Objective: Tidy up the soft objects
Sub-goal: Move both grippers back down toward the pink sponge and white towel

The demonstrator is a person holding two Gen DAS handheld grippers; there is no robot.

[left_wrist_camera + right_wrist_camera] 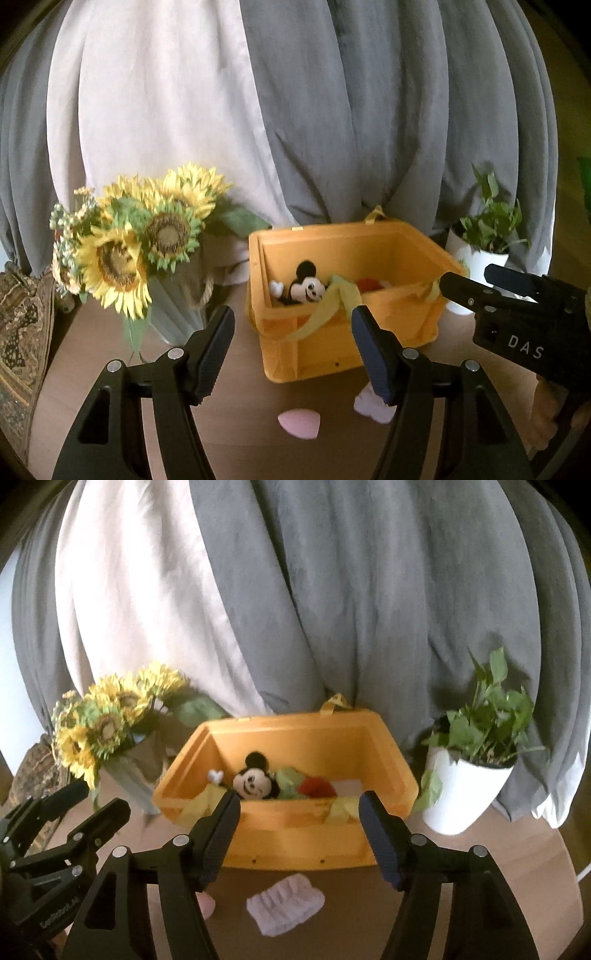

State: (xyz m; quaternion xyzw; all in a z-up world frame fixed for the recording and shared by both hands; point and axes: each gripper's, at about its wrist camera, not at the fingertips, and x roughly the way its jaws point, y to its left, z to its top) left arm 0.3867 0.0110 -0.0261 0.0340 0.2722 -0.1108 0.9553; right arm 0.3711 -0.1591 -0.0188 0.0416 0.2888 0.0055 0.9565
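An open yellow storage box (343,347) (295,845) stands on the brown table. Inside lie a Mickey Mouse plush (304,286) (255,780), a red soft item (317,787) and green fabric (288,779). A pale lilac ribbed cloth (286,902) (369,406) lies on the table in front of the box. A pink teardrop sponge (298,424) (206,904) lies to its left. My left gripper (293,350) is open and empty above them. My right gripper (299,834) is open and empty, above the lilac cloth.
A sunflower bouquet (140,236) (107,720) in a pale vase stands left of the box. A white pot with a green plant (469,775) (480,251) stands to its right. Grey and white curtains (295,92) hang behind. A patterned cushion (22,332) sits far left.
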